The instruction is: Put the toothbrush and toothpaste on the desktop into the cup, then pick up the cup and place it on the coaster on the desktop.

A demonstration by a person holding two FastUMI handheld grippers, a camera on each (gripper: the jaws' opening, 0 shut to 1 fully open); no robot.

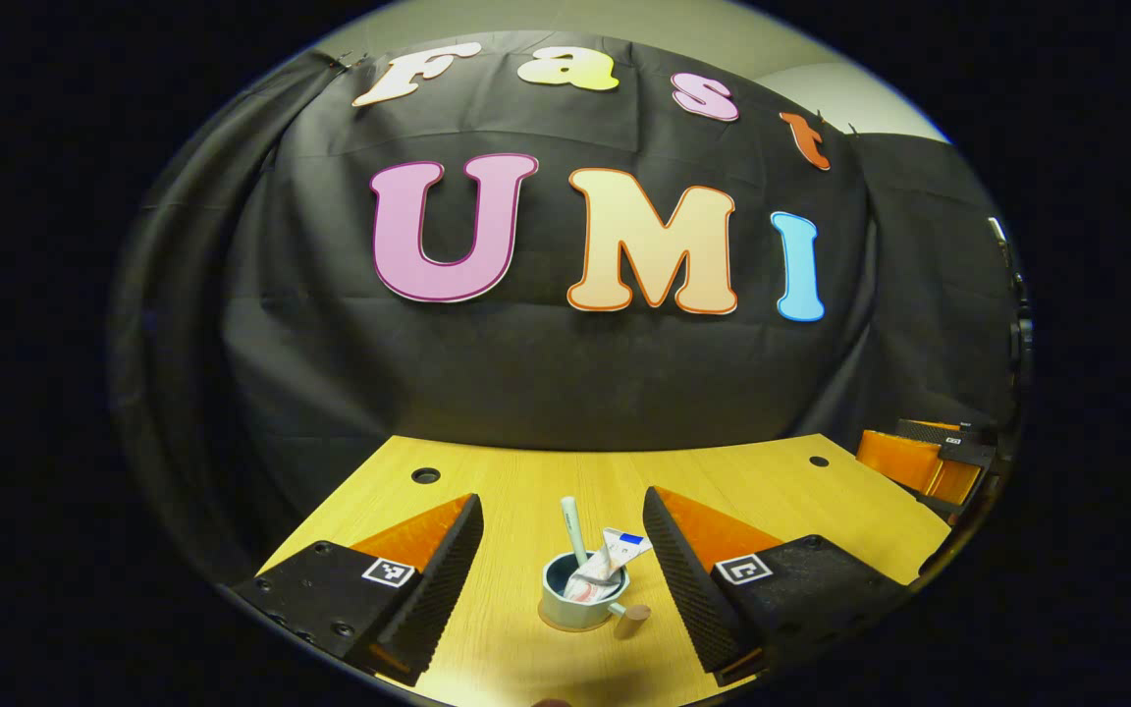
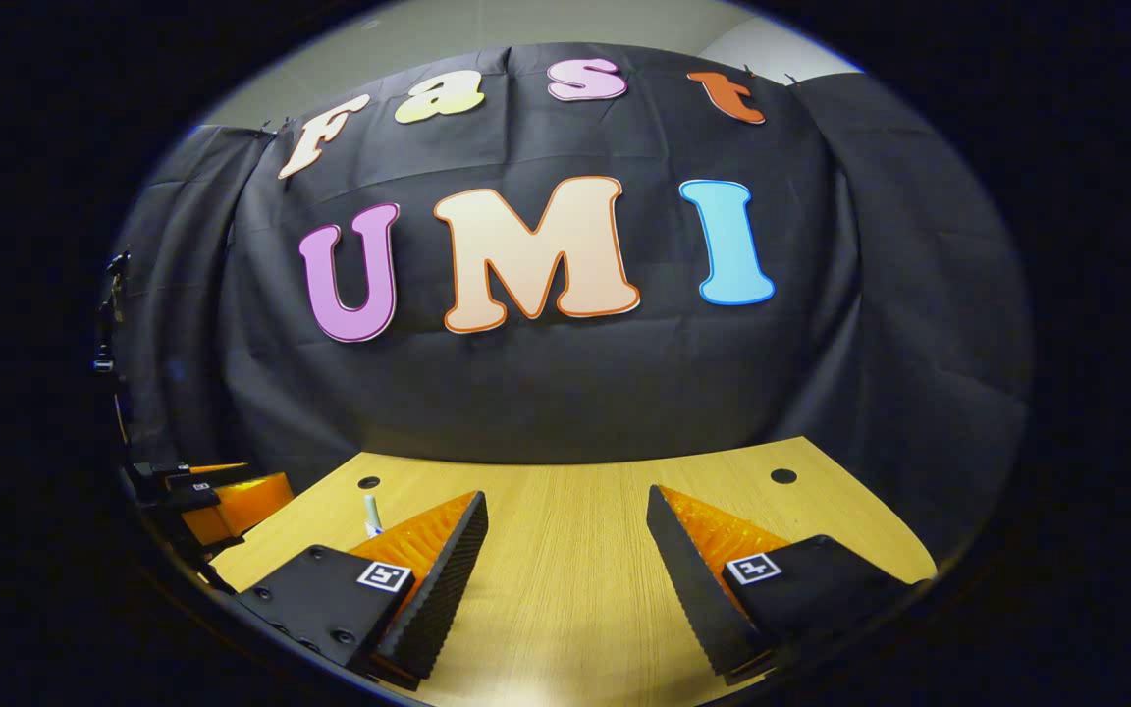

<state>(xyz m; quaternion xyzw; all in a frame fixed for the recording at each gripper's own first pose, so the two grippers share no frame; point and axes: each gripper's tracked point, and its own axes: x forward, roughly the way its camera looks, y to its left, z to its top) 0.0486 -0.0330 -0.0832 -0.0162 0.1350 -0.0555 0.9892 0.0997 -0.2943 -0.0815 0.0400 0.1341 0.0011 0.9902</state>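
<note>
In the left gripper view, the left gripper stands with its fingers wide apart, holding nothing, low in the frame. The cup sits on the desktop at lower centre, in the gap between the two fingers but touching neither. The toothbrush stands upright in the cup, and the toothpaste leans out over the rim toward the right. The cup's handle points to the lower right. A thin tan edge shows under the cup's base; whether this is the coaster cannot be told. The other gripper's body appears at the right edge of this frame. In the right gripper view, the right gripper is likewise spread open and empty above bare wood, with the toothbrush tip just visible beside its left finger
</note>
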